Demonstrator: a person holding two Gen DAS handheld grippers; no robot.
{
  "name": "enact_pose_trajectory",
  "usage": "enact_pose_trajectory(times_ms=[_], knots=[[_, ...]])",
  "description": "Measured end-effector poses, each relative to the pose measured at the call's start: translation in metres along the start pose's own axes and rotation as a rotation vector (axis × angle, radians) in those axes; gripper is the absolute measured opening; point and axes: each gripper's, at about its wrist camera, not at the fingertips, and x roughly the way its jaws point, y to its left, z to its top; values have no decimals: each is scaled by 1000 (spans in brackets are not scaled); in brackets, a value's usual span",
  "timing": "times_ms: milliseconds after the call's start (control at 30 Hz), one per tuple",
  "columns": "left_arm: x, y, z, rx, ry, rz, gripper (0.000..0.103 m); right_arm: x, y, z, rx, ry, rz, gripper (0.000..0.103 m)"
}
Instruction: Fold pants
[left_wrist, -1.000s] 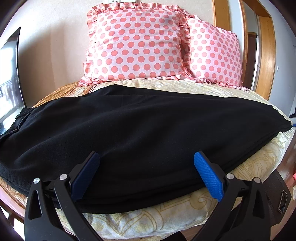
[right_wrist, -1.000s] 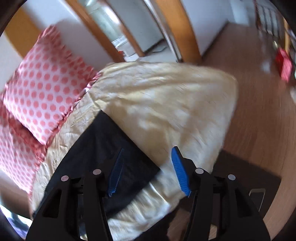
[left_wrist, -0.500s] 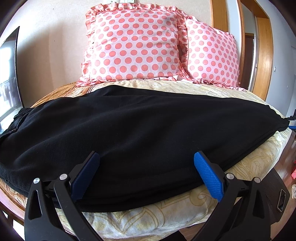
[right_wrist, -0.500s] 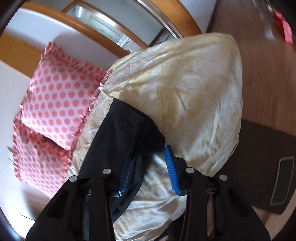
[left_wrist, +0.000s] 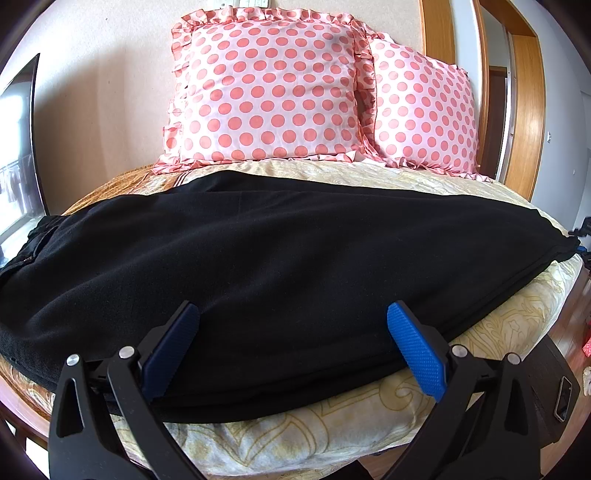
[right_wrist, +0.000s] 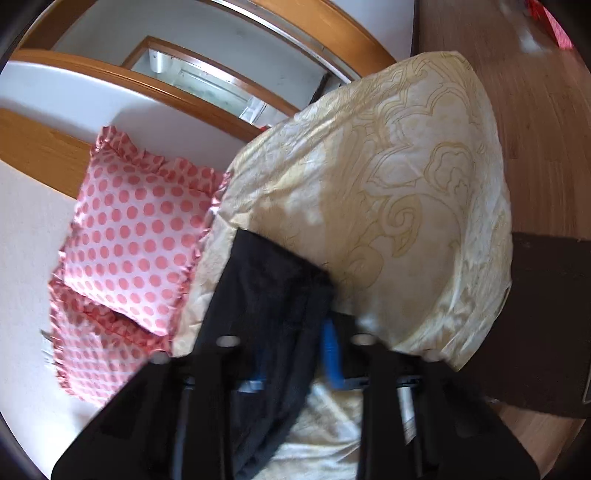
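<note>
Black pants (left_wrist: 280, 273) lie lengthwise across the bed, waistband at the far left, leg ends at the right. My left gripper (left_wrist: 291, 339) is open, its blue pads spread over the pants' near edge, holding nothing. In the right wrist view the leg end of the pants (right_wrist: 273, 295) runs down between the fingers of my right gripper (right_wrist: 295, 354). Its jaws have closed on the cloth; the right blue pad (right_wrist: 330, 354) shows, the left one is hidden by fabric. The right gripper's tip also shows in the left wrist view (left_wrist: 581, 251), at the pants' right end.
The bed has a cream and gold patterned cover (left_wrist: 332, 435) (right_wrist: 406, 177). Two pink polka-dot pillows (left_wrist: 269, 92) (right_wrist: 136, 236) lean on the wall at the head. A dark mat (right_wrist: 546, 325) lies on the wooden floor (right_wrist: 535, 92) beside the bed. A wooden door frame (left_wrist: 524, 110) stands right.
My right gripper has moved in onto the leg end of the pants and its jaws have narrowed from wide open to closed on the cloth. The left gripper has stayed open and almost still.
</note>
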Motion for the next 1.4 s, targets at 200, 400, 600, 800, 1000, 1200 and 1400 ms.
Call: enact_pose_trajectory(times_ms=[200,400,600,800,1000,1200,1400], knots=[[-1,-1,1,0,-2,1,101,-15,37,-8,-178,-65,76,10],[-1,-1,1,-1,-5,3,101,-30,152,-47,-490,-60,296,10],[-3,0,2,-4,-8,7,101,-16,263,-154,-781,152,574,10],[-1,0,3,-13,-10,13,101,36,283,-318,-1073,540,586,10],[0,0,3,-12,-12,5,101,54,262,-361,-1135,619,495,10],[1,1,4,-16,-17,14,101,56,267,-367,-1124,628,471,10],[1,-1,2,-18,-16,16,101,54,280,-371,-1065,625,535,10]])
